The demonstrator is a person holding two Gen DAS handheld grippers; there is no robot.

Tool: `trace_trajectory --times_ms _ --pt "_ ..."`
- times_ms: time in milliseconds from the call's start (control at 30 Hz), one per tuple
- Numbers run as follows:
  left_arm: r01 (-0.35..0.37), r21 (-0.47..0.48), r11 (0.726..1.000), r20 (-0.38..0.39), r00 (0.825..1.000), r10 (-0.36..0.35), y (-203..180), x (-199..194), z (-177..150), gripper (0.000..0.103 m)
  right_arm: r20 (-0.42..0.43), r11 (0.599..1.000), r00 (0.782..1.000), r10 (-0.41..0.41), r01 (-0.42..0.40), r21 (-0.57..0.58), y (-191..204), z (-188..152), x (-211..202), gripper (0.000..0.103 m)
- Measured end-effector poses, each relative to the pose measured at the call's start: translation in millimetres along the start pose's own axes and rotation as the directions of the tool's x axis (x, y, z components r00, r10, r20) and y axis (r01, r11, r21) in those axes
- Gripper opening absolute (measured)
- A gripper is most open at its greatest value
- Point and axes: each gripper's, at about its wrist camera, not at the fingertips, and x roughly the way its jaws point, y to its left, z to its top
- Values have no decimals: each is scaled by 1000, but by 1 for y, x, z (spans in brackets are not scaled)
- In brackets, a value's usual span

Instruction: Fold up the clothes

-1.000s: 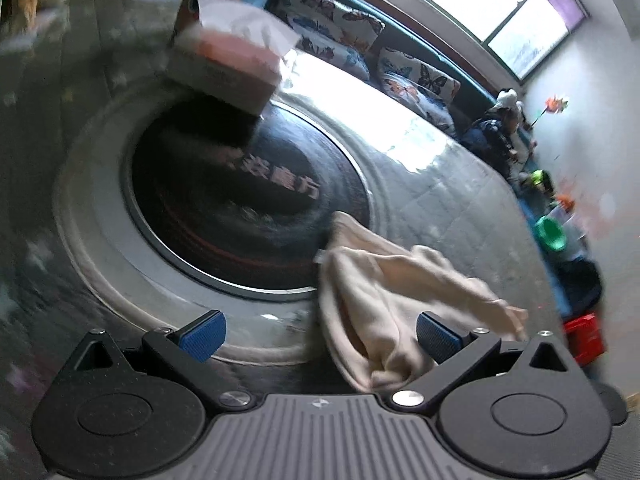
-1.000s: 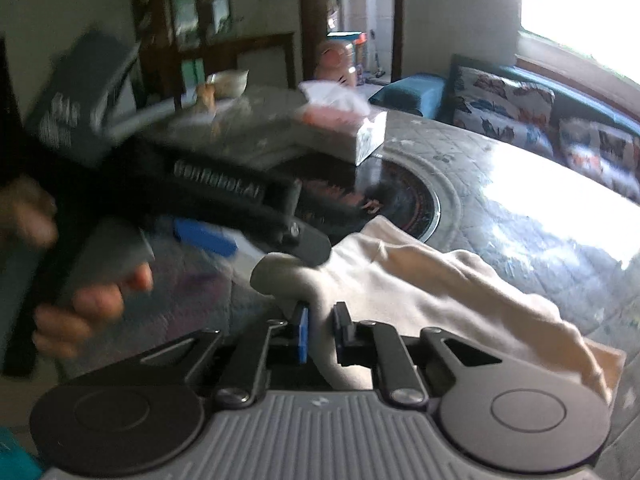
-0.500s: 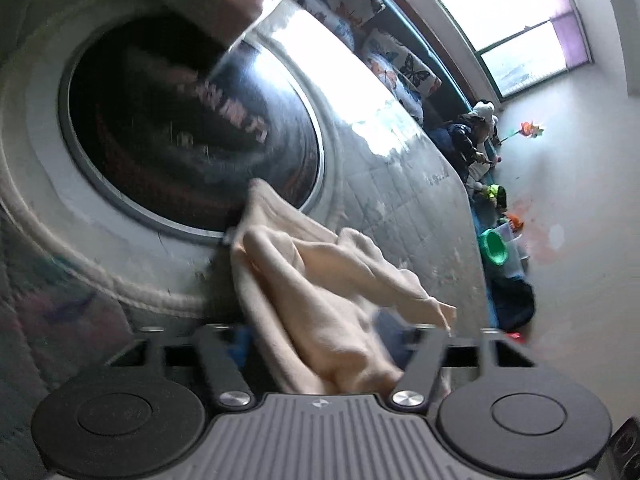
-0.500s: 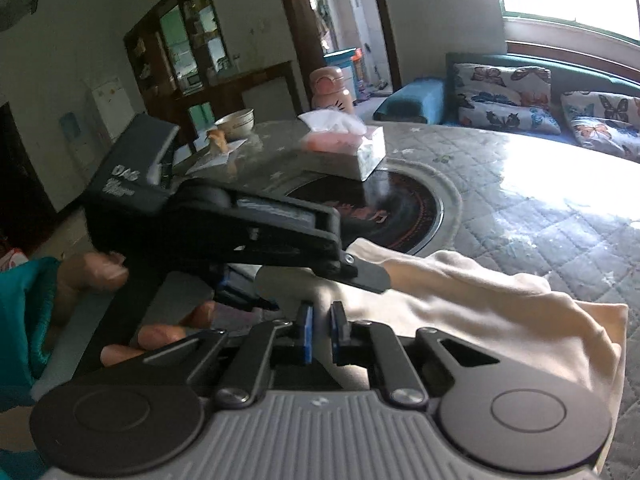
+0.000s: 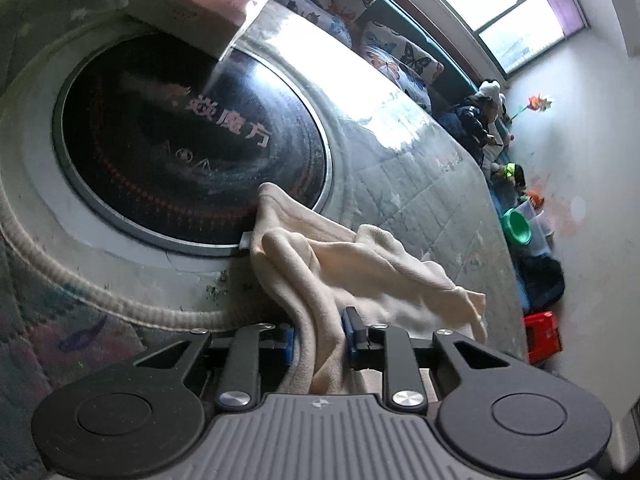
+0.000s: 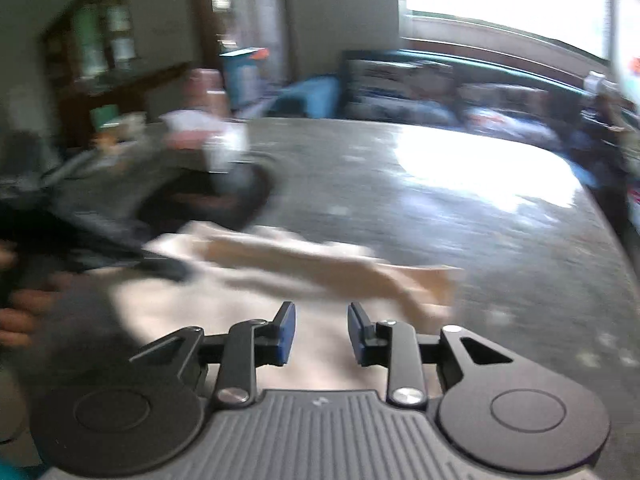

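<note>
A cream garment [image 5: 360,264] lies crumpled on the table beside a round black hob. My left gripper [image 5: 318,338] points down at its near end, and its jaws are closing with a thick fold of the cloth pinched between the blue pads [image 5: 352,334]. In the blurred right wrist view the cream garment [image 6: 320,268] stretches across the table ahead. My right gripper [image 6: 322,330] hovers just above it. Its jaws are opening and nothing is between them. The left gripper [image 6: 160,264] and the hand holding it [image 6: 24,308] show as a dark blur on the left.
A tissue box [image 5: 192,4] stands at the far rim of the black hob [image 5: 180,140], which is set into the patterned table cover [image 5: 420,200]. Past the table are a sofa with butterfly cushions [image 5: 400,52], a green bowl [image 5: 518,226] and a red box [image 5: 542,336] on the floor.
The left jaws went from wide apart to closed around the cloth's near fold. The right jaws, shut on the fold before, have let go and parted, and that gripper swung to the right.
</note>
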Motion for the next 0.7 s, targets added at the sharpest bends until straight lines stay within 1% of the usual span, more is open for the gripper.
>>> trace_trajectory --times_ms 67,133,167,200,300,400,433,467,533,567,700 --pt "-14 24 1000 4 1000 14 -4 2 -1 25 -12 997 999 -45 46 54 -23 -3 6 42" --pt "-27 49 998 7 1000 27 -5 2 -3 25 -16 993 997 -81 83 89 -39 -5 13 45" --pt "-34 62 997 10 999 33 -6 2 -4 25 -13 990 995 -100 101 102 -44 -7 16 47" --pt "-40 74 996 12 999 39 -7 2 -5 25 -14 988 995 -100 101 119 -48 -10 20 47" --pt "-56 103 993 15 998 55 -11 4 -5 25 -19 984 998 -58 60 169 -56 -13 29 47" --pt "-72 132 989 21 997 70 -15 5 -6 25 -21 984 999 -46 49 170 -51 -15 38 45" --pt "-75 142 987 21 997 73 -15 5 -6 24 -19 984 999 -39 42 175 -50 -15 40 40" --pt "-78 152 985 21 997 75 -16 5 -6 23 -16 983 999 -32 35 180 -49 -15 41 28" --pt "-87 173 981 26 996 83 -19 4 -5 22 -5 982 1000 -16 17 190 -48 -14 39 15" --pt "-90 189 978 30 996 86 -22 3 -4 20 2 982 1000 -16 15 190 -47 -13 37 11" --pt "-97 251 963 44 995 89 -36 0 -2 18 52 986 998 -23 14 168 -45 -8 16 10"
